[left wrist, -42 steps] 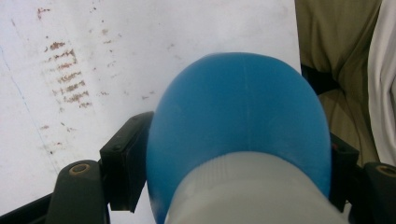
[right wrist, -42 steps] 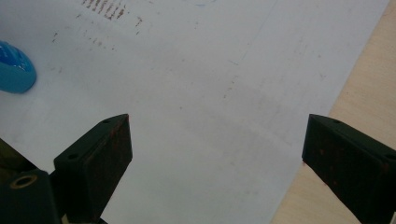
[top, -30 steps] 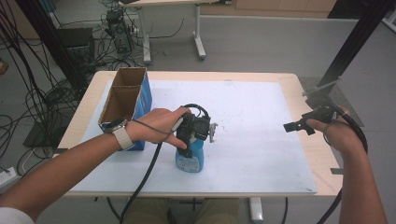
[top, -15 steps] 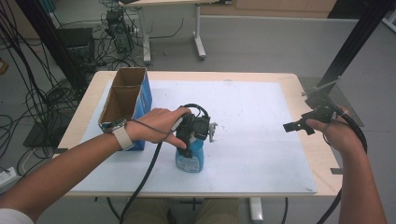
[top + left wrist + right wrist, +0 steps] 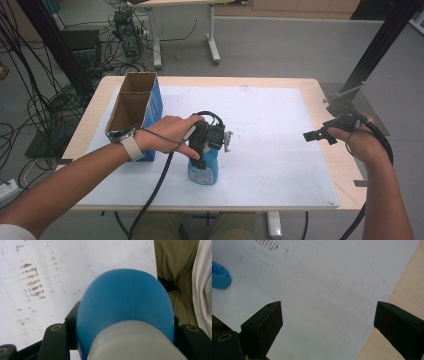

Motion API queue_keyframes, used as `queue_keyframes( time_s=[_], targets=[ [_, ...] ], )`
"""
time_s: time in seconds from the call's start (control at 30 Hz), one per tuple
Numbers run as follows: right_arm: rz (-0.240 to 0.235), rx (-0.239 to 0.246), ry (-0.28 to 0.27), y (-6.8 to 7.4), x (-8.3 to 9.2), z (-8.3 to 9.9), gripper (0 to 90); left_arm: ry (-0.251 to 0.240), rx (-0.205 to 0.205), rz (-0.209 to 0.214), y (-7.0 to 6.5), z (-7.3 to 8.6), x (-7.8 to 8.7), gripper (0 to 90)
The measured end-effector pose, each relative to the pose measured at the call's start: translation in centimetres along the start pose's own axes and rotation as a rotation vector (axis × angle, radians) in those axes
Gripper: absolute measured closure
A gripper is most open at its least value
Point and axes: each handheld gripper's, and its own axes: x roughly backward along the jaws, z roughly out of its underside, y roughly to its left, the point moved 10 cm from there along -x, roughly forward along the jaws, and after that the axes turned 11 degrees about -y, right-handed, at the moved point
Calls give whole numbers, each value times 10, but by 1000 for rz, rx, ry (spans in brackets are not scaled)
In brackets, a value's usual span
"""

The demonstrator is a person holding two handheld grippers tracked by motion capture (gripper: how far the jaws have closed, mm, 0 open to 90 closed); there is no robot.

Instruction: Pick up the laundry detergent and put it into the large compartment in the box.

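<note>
A blue bottle (image 5: 203, 172) stands upright on the white mat (image 5: 280, 120), near the table's front. My left gripper (image 5: 207, 142) comes down on its upper part from above, the hand wrapped around the gripper body. In the left gripper view the blue bottle (image 5: 125, 302) and its pale ribbed collar sit tight between the two black jaws of the left gripper (image 5: 124, 327), which is shut on it. At the table's right edge my right gripper (image 5: 315, 135) hovers, pointing left. In its own view the right gripper (image 5: 329, 322) is open over bare mat, with the blue bottle (image 5: 219, 275) far left.
An open cardboard box with blue sides (image 5: 135, 107) stands at the mat's left edge, beside my left forearm. The wooden tabletop (image 5: 345, 170) shows as a strip to the right of the mat. A black post (image 5: 385, 45) rises beyond the right corner. Cables crowd the floor at left.
</note>
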Motion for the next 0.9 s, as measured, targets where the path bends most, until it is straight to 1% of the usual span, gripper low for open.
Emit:
queue_keyframes(
  time_s=[0.37,0.4,0.9],
  targets=[
    [-2,7,0,1,-1,-2,83,-3,1,1,0,1,0,391],
    [-2,6,2,1,-2,-2,83,-5,6,3,0,1,0,391],
    [-2,6,1,1,-3,-4,83,-12,3,0,0,2,0,390]
  ],
)
